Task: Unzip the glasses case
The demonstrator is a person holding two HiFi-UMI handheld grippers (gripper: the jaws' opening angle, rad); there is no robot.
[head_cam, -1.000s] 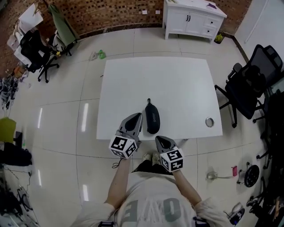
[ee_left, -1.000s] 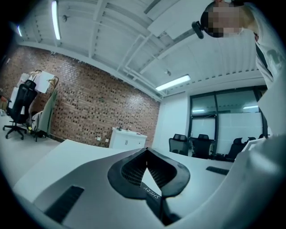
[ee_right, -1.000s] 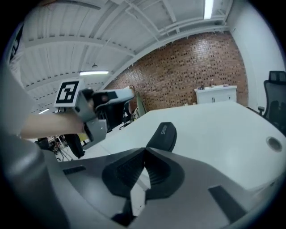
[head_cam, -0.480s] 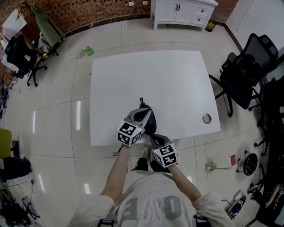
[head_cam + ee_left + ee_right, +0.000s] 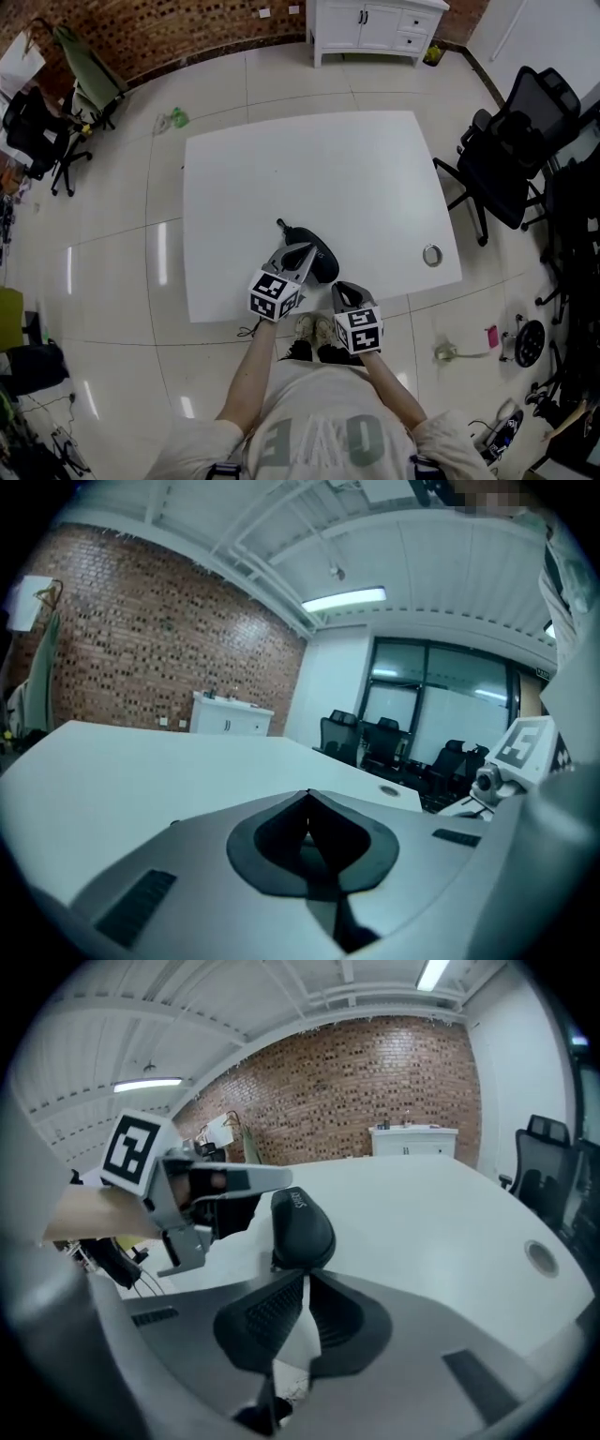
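A black zipped glasses case (image 5: 321,263) lies slanted near the table's front edge, its thin strap (image 5: 281,225) pointing to the far left. In the head view my left gripper (image 5: 302,248) rests over the case's left side, and its jaws are shut with nothing between them. The left gripper view shows only those shut jaws (image 5: 307,793) and bare table. My right gripper (image 5: 340,287) is shut and empty just short of the case's near end. In the right gripper view the case (image 5: 302,1226) stands right beyond the shut tips (image 5: 305,1275), with the left gripper (image 5: 192,1194) beside it.
The white table (image 5: 356,178) carries a round metal grommet (image 5: 432,254) near its right front corner. Black office chairs (image 5: 511,150) stand to the right and a white cabinet (image 5: 375,23) at the back. The table's front edge runs just under both grippers.
My left gripper has come down and forward onto the case. The right gripper has moved up towards the case's near end. The case now lies more slanted than before.
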